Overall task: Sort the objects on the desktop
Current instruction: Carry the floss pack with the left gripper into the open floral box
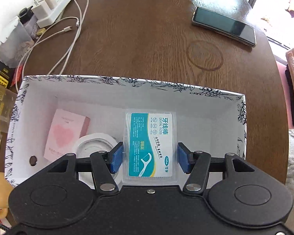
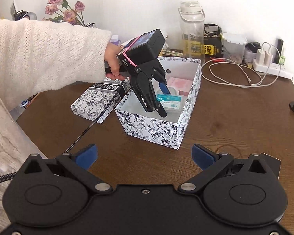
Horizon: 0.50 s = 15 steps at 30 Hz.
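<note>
Floss picks in their flat clear plastic case with the teal-and-white label sit between the blue pads of my left gripper, which reaches down into the open white cardboard box printed with dark floral sprigs. Its left pad looks to touch the case edge, while a thin gap shows at the right pad, so I cannot tell whether I am gripping the case or have it loose; the jaws stand roughly case-width apart. Whether the case rests on the box floor or hangs just above it is also unclear. It lies lengthwise beside a round white lidded container and a pink carton with a heart on it, so the box seems to serve as the collecting place for small items.

My right gripper hangs over the brown wooden table with its jaws wide apart and nothing between them, presumably free for another object. A dark smartphone lies on the table, well apart from the box. The matching floral lid lies beside the box.
</note>
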Each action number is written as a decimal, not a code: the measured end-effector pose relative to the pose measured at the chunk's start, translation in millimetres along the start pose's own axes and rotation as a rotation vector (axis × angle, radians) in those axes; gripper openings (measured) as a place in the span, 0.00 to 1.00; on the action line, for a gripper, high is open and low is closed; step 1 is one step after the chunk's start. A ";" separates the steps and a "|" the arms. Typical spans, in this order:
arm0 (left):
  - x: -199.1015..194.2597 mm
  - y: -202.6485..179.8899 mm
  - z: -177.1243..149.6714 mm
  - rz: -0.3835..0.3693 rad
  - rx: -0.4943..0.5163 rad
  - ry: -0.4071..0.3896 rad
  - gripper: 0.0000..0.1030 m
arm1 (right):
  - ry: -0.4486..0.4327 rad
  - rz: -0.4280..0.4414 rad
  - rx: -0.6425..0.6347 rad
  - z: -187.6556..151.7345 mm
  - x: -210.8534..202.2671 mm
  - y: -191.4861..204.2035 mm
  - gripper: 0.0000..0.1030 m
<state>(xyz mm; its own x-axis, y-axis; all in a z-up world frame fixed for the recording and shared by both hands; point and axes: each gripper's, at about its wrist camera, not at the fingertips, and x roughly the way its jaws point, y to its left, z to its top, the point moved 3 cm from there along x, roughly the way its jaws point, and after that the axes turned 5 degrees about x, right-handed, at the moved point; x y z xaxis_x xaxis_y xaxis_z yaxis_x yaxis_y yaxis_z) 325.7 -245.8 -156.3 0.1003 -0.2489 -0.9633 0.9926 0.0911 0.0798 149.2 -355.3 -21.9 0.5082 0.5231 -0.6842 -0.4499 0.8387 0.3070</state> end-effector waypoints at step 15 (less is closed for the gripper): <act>31.6 -1.7 -23.1 -0.087 0.043 0.061 0.54 | 0.036 0.018 0.030 -1.8 13.6 -1.5 1.00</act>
<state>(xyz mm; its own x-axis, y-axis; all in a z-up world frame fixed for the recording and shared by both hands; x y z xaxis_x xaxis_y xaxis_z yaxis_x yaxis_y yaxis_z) 325.6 -231.5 -192.8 0.0110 -0.1951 -0.9807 0.9995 0.0298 0.0053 155.5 -349.8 -32.8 0.4730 0.5326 -0.7018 -0.4359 0.8337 0.3389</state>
